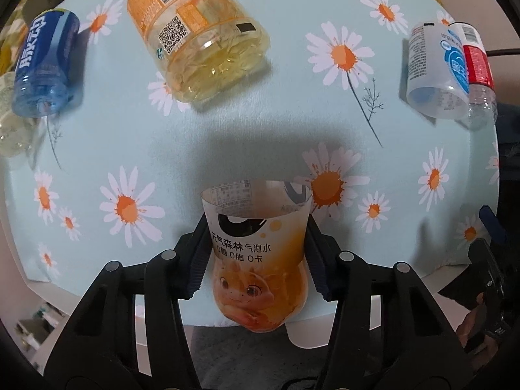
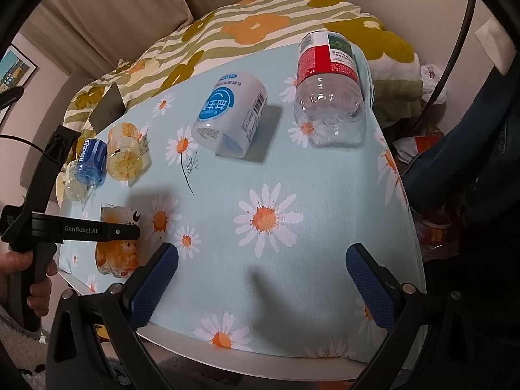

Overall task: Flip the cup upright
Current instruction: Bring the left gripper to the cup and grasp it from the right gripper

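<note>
My left gripper (image 1: 256, 253) is shut on an orange cut-bottle cup (image 1: 258, 250) with a cartoon face and Chinese text. The cup's open rim faces away from the camera and its rounded base points back toward me, above the table's near edge. In the right wrist view the same cup (image 2: 117, 240) shows at the left, partly behind the left gripper's black body (image 2: 81, 229). My right gripper (image 2: 263, 279) is open and empty above the near middle of the table.
Other cut-bottle cups lie on the daisy tablecloth (image 1: 227, 156): a yellow one (image 1: 198, 35), a blue one (image 1: 44, 68), a white-and-blue one (image 2: 227, 117), a clear red-labelled one (image 2: 328, 94). A pale cup (image 1: 13, 123) lies at the left edge. A flowered blanket (image 2: 260, 26) is behind the table.
</note>
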A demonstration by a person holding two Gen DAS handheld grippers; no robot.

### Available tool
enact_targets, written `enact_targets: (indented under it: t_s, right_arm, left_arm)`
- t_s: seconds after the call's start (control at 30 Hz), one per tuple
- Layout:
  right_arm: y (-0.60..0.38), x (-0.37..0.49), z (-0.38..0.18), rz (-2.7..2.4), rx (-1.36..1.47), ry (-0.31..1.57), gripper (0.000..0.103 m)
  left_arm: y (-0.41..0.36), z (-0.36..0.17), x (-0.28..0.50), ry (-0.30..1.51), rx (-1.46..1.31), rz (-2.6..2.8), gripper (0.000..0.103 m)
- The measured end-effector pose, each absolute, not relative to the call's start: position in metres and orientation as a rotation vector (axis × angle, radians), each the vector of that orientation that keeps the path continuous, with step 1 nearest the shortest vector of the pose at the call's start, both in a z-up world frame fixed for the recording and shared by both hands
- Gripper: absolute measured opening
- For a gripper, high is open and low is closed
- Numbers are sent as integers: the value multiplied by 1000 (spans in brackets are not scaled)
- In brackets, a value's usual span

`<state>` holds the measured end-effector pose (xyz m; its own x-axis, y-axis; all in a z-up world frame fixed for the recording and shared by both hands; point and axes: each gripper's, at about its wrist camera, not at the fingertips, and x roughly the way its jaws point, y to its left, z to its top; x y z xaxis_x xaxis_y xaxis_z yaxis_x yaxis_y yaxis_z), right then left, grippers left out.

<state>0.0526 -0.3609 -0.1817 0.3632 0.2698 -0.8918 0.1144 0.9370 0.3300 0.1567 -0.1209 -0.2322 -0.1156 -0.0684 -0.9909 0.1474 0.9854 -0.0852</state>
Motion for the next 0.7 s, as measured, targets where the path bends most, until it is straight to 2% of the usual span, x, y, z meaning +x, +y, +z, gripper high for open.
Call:
enact_targets:
  t_s: [0.23, 0.37, 0.47, 0.7]
  right_arm:
    - [-358, 54, -165, 109, 346, 1171, 103]
    - [-353, 54, -152, 120, 342, 1131, 103]
    - [-344, 57, -155, 135, 340, 1120, 103]
    - [-319, 52, -164, 151, 309, 1093, 103]
  left_arm:
    - [-112, -188, 151, 1532, 54, -234, 57]
    - [-102, -159, 134, 1285, 39, -242, 57]
    - [-96, -161, 120, 1101, 63, -218, 57]
    - [-83, -181, 121, 882, -51, -172, 57]
